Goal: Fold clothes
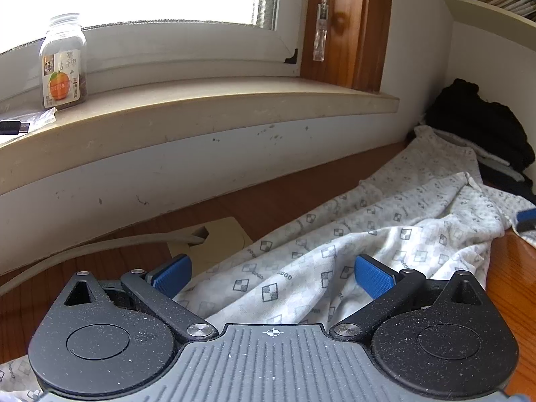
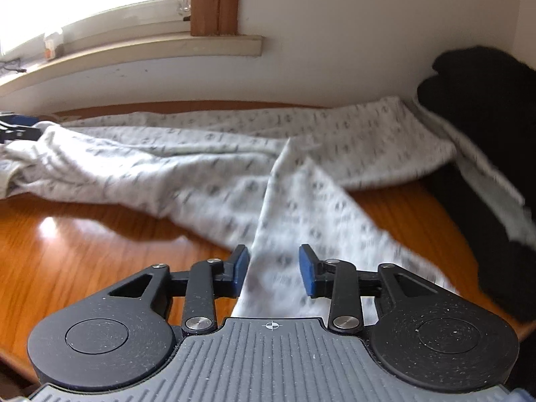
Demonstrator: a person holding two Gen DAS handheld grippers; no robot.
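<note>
A light grey patterned garment [image 1: 351, 244] lies spread and wrinkled across a wooden table [image 1: 274, 201]. My left gripper [image 1: 273, 276] is open, its blue pads wide apart over one end of the cloth. In the right wrist view the same garment [image 2: 234, 167] stretches across the table [image 2: 83, 251], with a narrow part running toward the camera. My right gripper [image 2: 274, 269] is open, its pads on either side of that narrow part, not closed on it. The left gripper shows at the far left edge of the right wrist view [image 2: 13, 127].
A pile of black clothes [image 1: 482, 127] sits in the right corner by the wall, also in the right wrist view [image 2: 485, 134]. A glass jar [image 1: 63, 63] and a cable plug [image 1: 15, 127] lie on the windowsill [image 1: 201, 110]. A white cable [image 1: 100, 244] and a beige card [image 1: 214, 241] lie on the table.
</note>
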